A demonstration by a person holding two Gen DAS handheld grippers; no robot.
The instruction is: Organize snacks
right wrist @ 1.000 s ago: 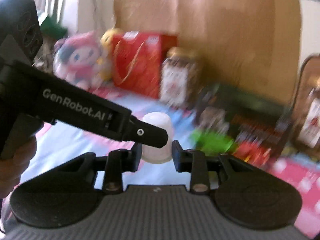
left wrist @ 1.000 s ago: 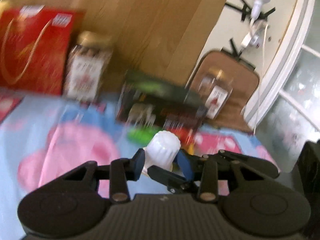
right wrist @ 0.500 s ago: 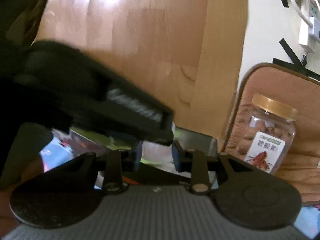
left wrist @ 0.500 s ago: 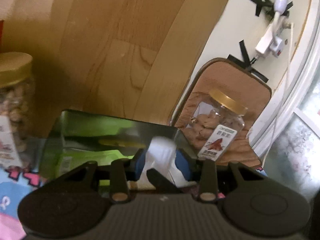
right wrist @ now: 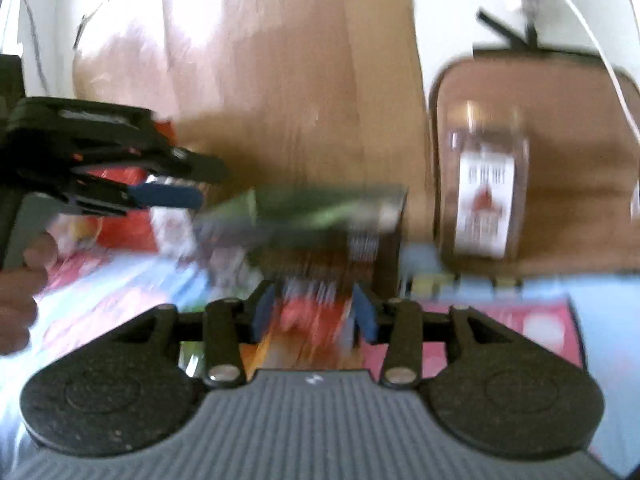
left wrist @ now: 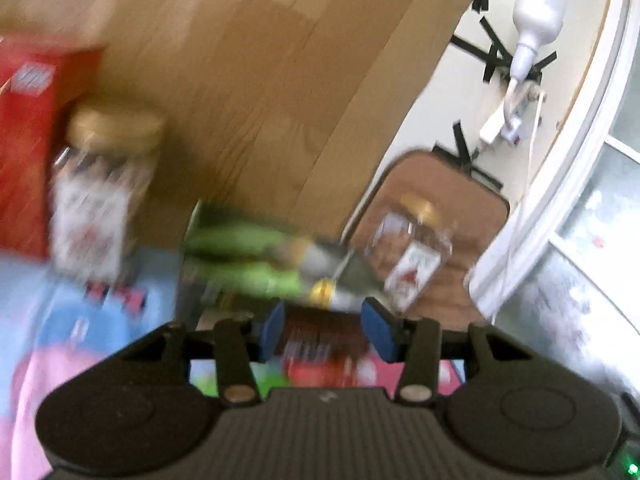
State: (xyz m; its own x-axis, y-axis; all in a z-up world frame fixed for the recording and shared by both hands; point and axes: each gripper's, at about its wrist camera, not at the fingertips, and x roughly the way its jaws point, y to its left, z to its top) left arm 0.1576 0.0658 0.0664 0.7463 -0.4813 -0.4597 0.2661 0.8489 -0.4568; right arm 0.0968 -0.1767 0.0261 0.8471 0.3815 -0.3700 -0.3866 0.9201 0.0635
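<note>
We saw both sets of jaws opening with nothing between them: left gripper (left wrist: 323,330) and right gripper (right wrist: 316,316) faced the dark snack box (right wrist: 320,236) just beyond their fingertips on the cartoon-print cloth (right wrist: 540,320).

Black ribbed tool (left wrist: 324,330) body, blue pads (left wrist: 272,330), silver screws (left wrist: 239,393)

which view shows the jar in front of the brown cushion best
The right wrist view: the jar stands large and unobstructed against the brown cushion, white label facing, though blurred. The left wrist view shows it smaller, tilted and equally smeared.
</note>
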